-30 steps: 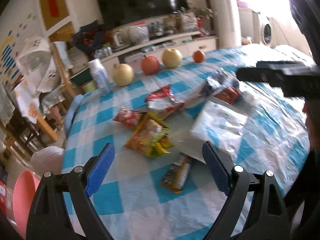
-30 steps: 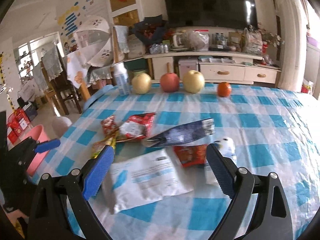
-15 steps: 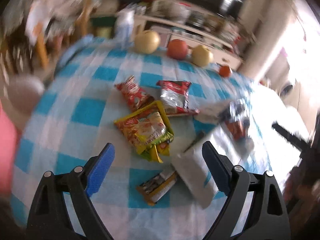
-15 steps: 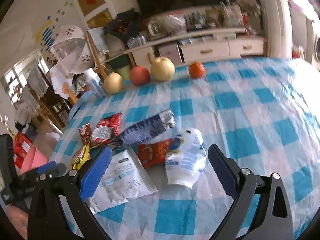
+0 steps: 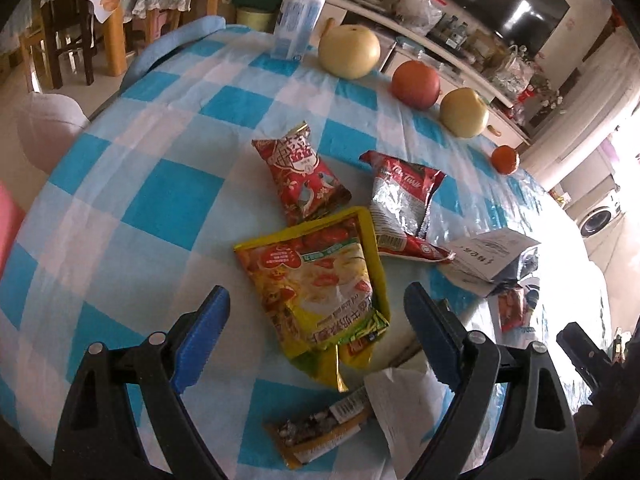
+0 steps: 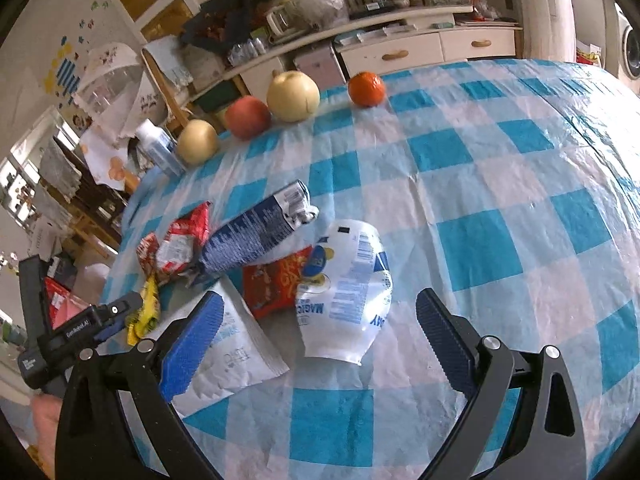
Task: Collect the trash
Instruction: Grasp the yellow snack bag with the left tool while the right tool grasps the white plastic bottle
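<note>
While I hold both wide apart over the tabletop (image 5: 168,192), my left hand-held gripper (image 5: 316,316) frames the yellow snack packet (image 5: 320,280) and my right hand-held gripper (image 6: 320,324) the white pouch (image 6: 344,292).

Home living room, dark TV (image 5: 516,8) over cluttered cabinet (image 6: 404,46), checked table (image 6: 500,184) (fruit along its edge), washing machine (image 5: 598,216)

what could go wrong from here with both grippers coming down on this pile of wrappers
The left hand-held gripper is open over the yellow pouch, which overlaps the red snack bag and silver packet; closing may drag them along. The right hand-held gripper is open over the flat white bag, which may slide on the plastic tablecloth. Both work one pile and could collide.
</note>
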Demonstrator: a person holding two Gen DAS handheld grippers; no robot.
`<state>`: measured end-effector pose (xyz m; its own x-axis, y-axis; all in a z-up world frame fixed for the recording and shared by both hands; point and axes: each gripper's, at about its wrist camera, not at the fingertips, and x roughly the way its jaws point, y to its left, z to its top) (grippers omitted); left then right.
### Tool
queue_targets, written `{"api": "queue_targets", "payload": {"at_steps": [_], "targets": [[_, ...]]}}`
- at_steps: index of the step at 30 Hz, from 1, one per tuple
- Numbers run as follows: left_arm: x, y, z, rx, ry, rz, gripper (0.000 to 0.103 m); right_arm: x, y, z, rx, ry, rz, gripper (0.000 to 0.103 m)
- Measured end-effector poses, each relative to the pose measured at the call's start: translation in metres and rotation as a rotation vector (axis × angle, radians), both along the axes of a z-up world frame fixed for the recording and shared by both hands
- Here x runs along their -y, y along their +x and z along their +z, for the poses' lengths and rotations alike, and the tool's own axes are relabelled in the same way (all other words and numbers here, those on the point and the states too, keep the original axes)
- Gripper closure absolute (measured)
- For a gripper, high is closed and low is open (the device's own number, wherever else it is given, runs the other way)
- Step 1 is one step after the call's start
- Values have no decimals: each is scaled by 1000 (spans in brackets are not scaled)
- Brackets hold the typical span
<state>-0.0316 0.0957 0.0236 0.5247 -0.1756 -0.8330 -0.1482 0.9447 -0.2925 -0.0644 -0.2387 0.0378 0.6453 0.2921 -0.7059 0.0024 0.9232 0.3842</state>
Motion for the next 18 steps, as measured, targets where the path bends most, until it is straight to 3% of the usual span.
{"api": "queue_targets", "payload": {"at_steps": [3,5,6,13,18], "targets": [[1,4,-2,-5,1,10,14,0,4,-3,-8,-8,-2,10],[1,7,-3,-5,4,18,14,0,5,-5,-19,-3,-4,24],[1,8,-4,-5,8,25,16,1,6,-7,-27,4,-4,25],[0,11,-5,4,41,42,31,-2,11,-12,-41,-19,-8,26],[0,11,-5,9,53,44,36,-6,15,-15,-46,-74,-15,27]]}}
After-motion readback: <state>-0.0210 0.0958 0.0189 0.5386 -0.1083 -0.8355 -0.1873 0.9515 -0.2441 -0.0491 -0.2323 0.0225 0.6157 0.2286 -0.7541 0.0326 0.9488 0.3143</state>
